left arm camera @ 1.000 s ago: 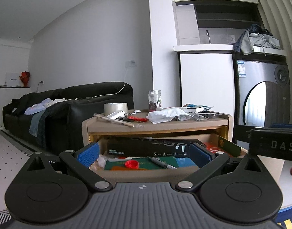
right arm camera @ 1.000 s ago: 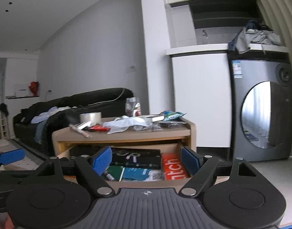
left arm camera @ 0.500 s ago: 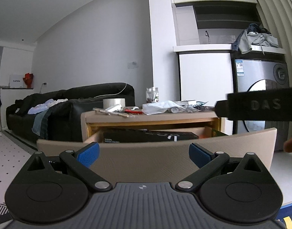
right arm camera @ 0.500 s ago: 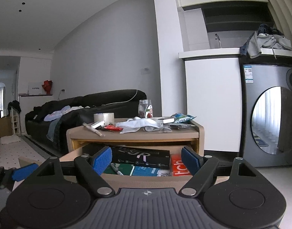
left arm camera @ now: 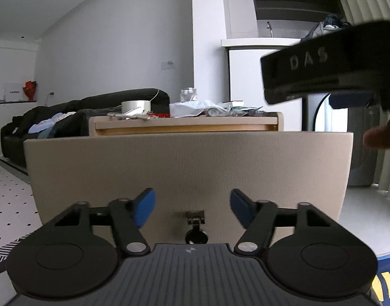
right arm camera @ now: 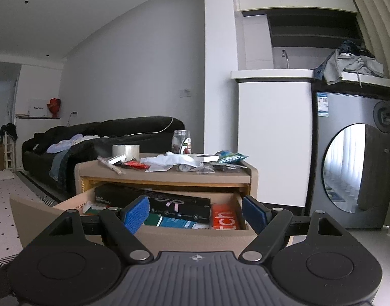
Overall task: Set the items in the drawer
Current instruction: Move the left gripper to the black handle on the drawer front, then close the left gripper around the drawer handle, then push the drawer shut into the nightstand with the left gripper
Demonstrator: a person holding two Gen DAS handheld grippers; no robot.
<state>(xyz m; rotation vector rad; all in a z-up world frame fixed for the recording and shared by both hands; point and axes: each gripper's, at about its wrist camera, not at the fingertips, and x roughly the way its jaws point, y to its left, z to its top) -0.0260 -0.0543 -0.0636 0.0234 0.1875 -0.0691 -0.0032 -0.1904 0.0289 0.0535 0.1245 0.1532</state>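
From the left wrist view, the left gripper (left arm camera: 192,205) sits at 6 o'clock with its blue pads spread wide and nothing between them. Just past it stands the beige drawer front (left arm camera: 189,163), filling the middle of the view, with a small metal lock and key (left arm camera: 195,225) low at its centre, between the pads. At 2 o'clock the right gripper (left arm camera: 330,63) shows as a dark body marked "DAS", held above the drawer's right corner; from here its jaws cannot be made out. Part of a hand (left arm camera: 381,137) shows at 3 o'clock.

From the right wrist view, the right gripper (right arm camera: 195,215) is at 6 o'clock, pads wide apart and empty, hovering over the near edge of the open drawer (right arm camera: 75,201). Inside the drawer, at 12 o'clock from the pads, lie a long black box (right arm camera: 154,201), a teal booklet (right arm camera: 177,221) and an orange pack (right arm camera: 224,219) toward the right wall.

Beyond, the table (right arm camera: 166,176) above the drawer carries a roll of clear tape (right arm camera: 126,151) at 11 o'clock, a red packet (right arm camera: 133,164), crumpled white plastic (right arm camera: 174,162), a glass jar (right arm camera: 181,141) and a blue-green wrapper (right arm camera: 230,156). Farther off, a black sofa (right arm camera: 105,137) lies at 10 o'clock and a grey washing machine (right arm camera: 353,158) at 2 o'clock, with clothes (right arm camera: 348,65) heaped on top.
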